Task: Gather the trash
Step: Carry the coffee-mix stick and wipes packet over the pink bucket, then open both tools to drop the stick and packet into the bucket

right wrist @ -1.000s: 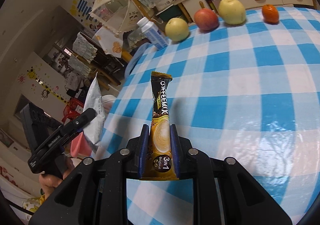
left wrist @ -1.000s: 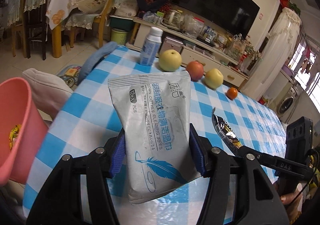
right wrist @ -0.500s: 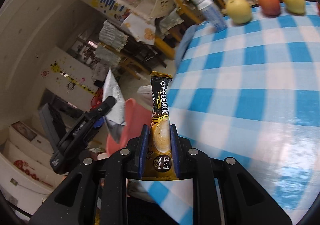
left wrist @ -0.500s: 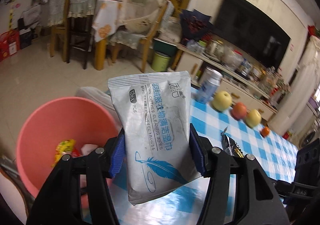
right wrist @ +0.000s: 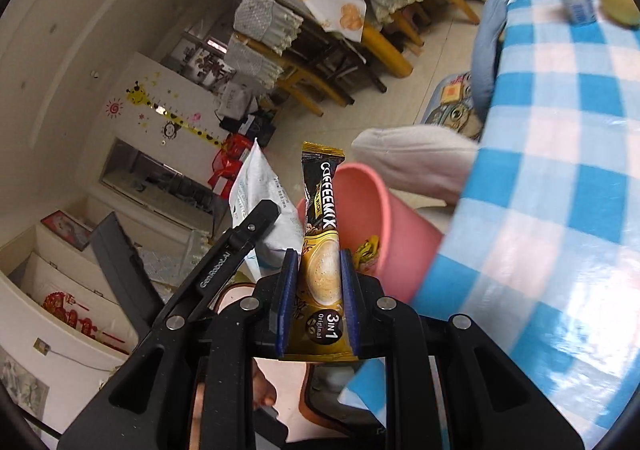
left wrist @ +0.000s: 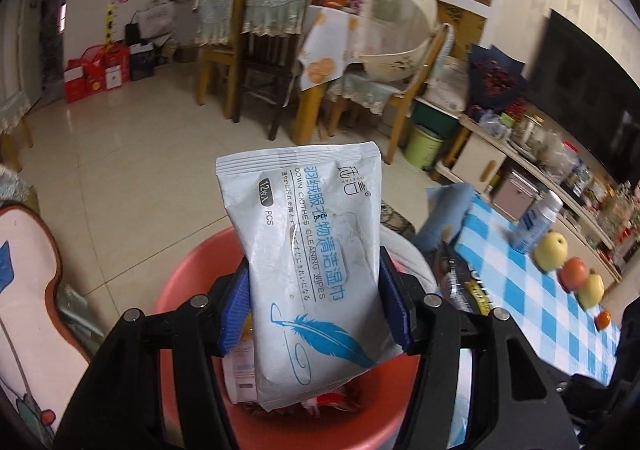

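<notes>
Left wrist: wipes pack [left wrist: 312, 262] now over bin [left wrist: 188, 270] — table behind.

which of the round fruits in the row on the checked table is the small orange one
The small orange tangerine at the near end of the row, beside a yellow apple; the other three are bigger, yellow or red.

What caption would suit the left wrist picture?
Left gripper holds a wet-wipes packet above a pink bin beside the checked table.

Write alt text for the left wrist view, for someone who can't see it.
The left tongs grip a white wet-wipes pack with a blue feather print, held above a pink bin that already has trash in it. A blue-checked table with fruit sits at right; dining chairs stand behind.
</notes>
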Demonstrator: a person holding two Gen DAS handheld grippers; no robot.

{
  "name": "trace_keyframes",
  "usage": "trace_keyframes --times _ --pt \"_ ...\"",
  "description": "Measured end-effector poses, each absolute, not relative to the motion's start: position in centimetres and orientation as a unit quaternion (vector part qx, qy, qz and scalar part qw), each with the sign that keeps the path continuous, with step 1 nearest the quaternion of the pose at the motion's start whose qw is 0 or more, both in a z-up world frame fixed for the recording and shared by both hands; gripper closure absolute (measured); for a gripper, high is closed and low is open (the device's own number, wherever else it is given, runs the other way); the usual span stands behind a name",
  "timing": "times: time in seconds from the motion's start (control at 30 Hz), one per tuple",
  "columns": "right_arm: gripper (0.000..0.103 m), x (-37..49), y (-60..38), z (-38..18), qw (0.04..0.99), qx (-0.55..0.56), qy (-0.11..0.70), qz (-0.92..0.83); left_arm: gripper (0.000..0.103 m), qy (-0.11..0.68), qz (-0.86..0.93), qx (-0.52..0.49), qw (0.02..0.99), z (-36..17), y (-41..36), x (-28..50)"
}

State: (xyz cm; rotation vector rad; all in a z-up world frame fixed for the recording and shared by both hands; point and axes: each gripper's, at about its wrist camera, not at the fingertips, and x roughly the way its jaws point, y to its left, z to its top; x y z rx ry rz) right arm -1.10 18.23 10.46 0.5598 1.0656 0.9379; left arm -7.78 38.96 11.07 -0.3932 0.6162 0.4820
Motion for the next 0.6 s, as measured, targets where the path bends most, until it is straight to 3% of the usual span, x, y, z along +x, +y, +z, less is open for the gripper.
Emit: trace_keyframes --times 0.3,0.43,0.6 --pt "0.076 -0.5 22.8 9.1 0.729 0.22 0.5 0.413 0.042 0.315 0.266 -0.203 0.888 9.9 41.6 -8.4" --pt "0.042 -0.9 22.5 9.1 0.744 0.21 0.496 0.397 0.028 0.321 0.273 -0.199 0.885 9.8 41.4 -8.1" --pt "0.033 -2.1 20.8 9.5 0.777 0.182 0.473 0.374 0.015 0.312 0.277 -0.173 0.892 10.3 40.0 -7.8"
